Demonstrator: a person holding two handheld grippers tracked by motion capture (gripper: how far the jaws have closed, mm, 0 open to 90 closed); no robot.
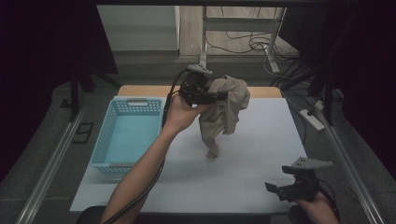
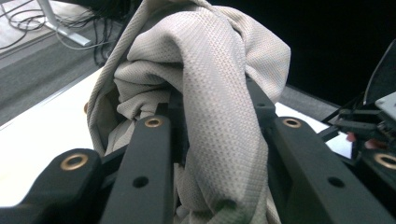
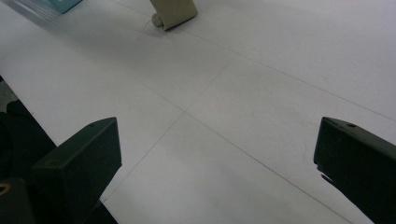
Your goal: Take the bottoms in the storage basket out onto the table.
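Observation:
A beige cloth [image 1: 226, 109] hangs bunched above the white table, its lowest end [image 1: 212, 151] touching the sheet. My left gripper [image 1: 219, 95] is raised over the table's middle and shut on the cloth's upper part. In the left gripper view the woven cloth [image 2: 210, 93] is pinched between the two black jaws and drapes over them. My right gripper [image 1: 275, 189] rests low near the table's front right corner, open and holding nothing. In the right gripper view its jaws stand wide apart over bare sheet, and the cloth's end [image 3: 173, 11] shows at the top.
A light blue plastic basket [image 1: 105, 140] stands on the left part of the table, open side up. The white sheet [image 1: 261, 154] covers the tabletop. Table legs and cables [image 1: 252, 42] lie on the floor beyond the far edge.

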